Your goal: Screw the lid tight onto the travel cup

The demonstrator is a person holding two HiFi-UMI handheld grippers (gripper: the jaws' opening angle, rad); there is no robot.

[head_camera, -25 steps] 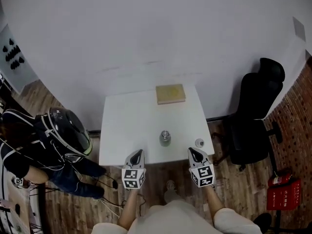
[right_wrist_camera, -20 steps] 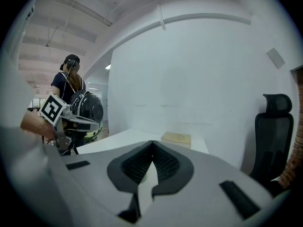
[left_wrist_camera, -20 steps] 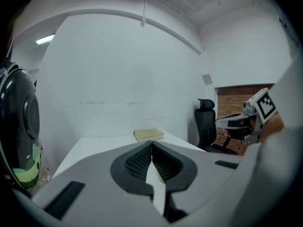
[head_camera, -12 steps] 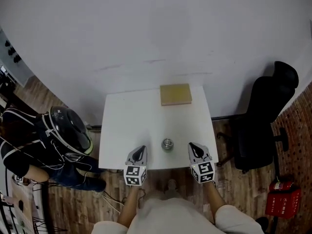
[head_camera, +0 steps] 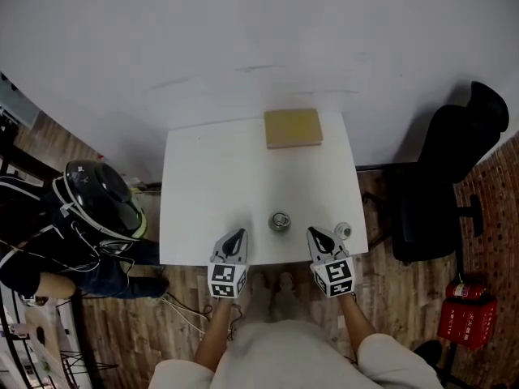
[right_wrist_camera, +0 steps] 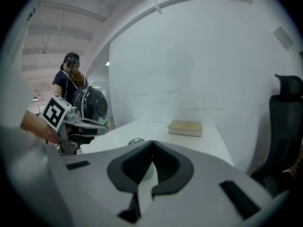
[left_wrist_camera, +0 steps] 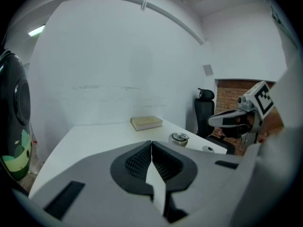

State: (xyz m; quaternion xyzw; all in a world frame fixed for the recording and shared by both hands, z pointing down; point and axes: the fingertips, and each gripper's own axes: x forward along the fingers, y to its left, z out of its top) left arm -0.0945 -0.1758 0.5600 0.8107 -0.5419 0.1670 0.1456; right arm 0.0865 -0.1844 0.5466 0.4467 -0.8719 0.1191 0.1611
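Lid (head_camera: 343,230) shows in head, left gripper views.

A plain white wall (head_camera: 243,39) rises behind a white tabletop (head_camera: 203,177). The floor (head_camera: 113,339) is brown wood planks. A black office chair (head_camera: 438,193) stands just right of the tabletop, with a brick wall (left_wrist_camera: 236,86) behind it and a red box (head_camera: 464,324) nearby.

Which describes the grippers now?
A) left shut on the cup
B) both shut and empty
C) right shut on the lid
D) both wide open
B: the left gripper and right gripper each show jaws together with nothing between, and the cup stands free on the table.
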